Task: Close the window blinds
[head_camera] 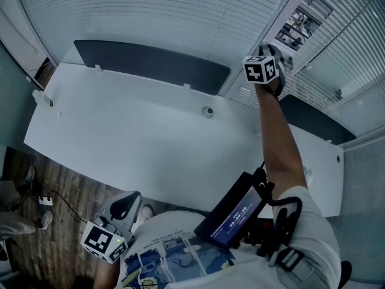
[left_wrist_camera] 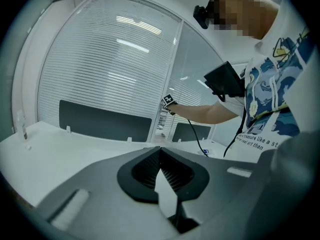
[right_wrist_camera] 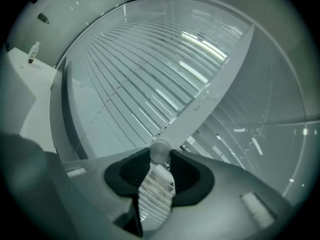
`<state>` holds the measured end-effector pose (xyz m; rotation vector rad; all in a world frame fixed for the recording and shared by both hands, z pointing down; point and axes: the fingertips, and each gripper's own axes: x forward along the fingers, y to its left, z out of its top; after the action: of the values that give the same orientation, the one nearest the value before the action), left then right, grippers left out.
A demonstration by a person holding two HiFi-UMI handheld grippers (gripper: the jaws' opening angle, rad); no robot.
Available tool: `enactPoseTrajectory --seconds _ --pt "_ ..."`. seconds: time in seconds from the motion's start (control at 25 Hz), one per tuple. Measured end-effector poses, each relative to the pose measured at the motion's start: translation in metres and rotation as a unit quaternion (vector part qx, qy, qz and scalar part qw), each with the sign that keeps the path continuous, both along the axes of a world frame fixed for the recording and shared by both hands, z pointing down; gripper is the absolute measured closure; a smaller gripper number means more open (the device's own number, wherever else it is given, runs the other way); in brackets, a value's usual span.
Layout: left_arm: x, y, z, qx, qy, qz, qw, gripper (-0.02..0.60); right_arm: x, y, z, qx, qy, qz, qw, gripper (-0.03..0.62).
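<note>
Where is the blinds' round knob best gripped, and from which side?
Across its rounded sides, coming straight at it from the room side. The knob sits in front of the white frame post, so opposite pads fit it, as the right gripper shows.

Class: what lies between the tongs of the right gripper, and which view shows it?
A small round pale knob, likely the blinds' wand end, pinched between the right gripper's tongs; the right gripper view shows it.
</note>
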<state>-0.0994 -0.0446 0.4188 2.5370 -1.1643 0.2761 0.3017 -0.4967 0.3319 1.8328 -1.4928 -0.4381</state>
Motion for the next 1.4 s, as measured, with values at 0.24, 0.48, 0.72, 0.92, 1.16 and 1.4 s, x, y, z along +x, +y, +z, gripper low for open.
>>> enactPoseTrajectory --seconds 0.24,0.48,0.72,0.92,1.16,1.4 --pt "0.001 -0.001 0.000 -0.001 0.001 0.001 1.0000 0.577 0.000 -0.001 0.002 -0.007 0.046 0.000 0.999 0.470" --pt "0.000 -0.002 0.000 -0.001 0.003 0.002 1.0000 0.577 -0.001 -0.001 0.004 -0.011 0.064 0.000 0.998 0.470" --pt "0.002 -0.004 -0.004 -0.003 0.005 0.004 1.0000 0.577 0.000 -0.004 0.000 -0.015 0.089 -0.003 0.996 0.470" --pt "0.003 -0.004 -0.002 -0.001 0.007 0.007 1.0000 0.577 0.001 -0.003 0.001 -0.011 0.070 -0.005 0.997 0.469" --pt "0.001 -0.005 -0.006 -0.004 0.010 0.010 0.9999 0.577 -0.001 0.001 -0.002 -0.018 -0.006 -0.025 0.999 0.467" --pt "-0.003 -0.004 -0.003 0.006 0.017 0.023 0.9996 0.577 -0.011 0.033 0.014 -0.022 -0.110 -0.057 0.992 0.467"
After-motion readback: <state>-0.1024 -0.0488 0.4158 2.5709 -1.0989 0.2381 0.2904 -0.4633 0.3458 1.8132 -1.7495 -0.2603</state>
